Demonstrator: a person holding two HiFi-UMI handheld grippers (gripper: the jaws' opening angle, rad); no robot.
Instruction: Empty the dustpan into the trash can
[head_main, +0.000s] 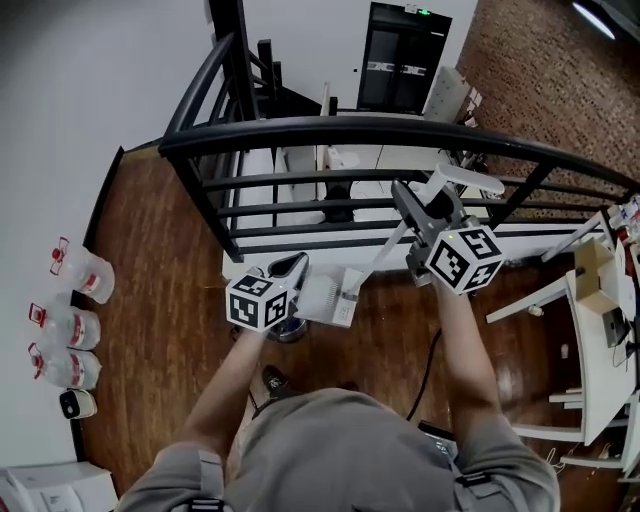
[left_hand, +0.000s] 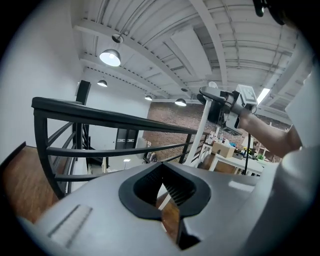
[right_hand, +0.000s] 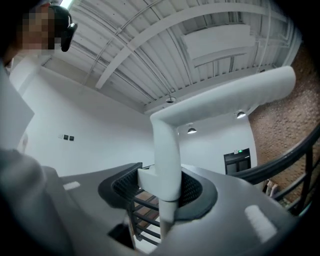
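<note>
In the head view the white dustpan (head_main: 330, 298) hangs above the wood floor on its long white handle (head_main: 385, 255). My right gripper (head_main: 420, 215) is shut on the handle just under its bent top grip (right_hand: 220, 100), and the pole (right_hand: 167, 170) stands upright between the ribbed pads. My left gripper (head_main: 292, 268) sits at the pan's left edge. Its jaws (left_hand: 162, 192) are drawn to a narrow slit with a thin white edge in it, apparently the pan's rim. A round grey object (head_main: 290, 330), perhaps the trash can, lies mostly hidden below the left gripper.
A black metal railing (head_main: 400, 130) curves across just ahead, with a stairwell drop behind it. Several water jugs (head_main: 70, 320) line the left wall. White tables (head_main: 600, 330) stand at the right. A black cable (head_main: 430, 365) lies on the floor near my feet.
</note>
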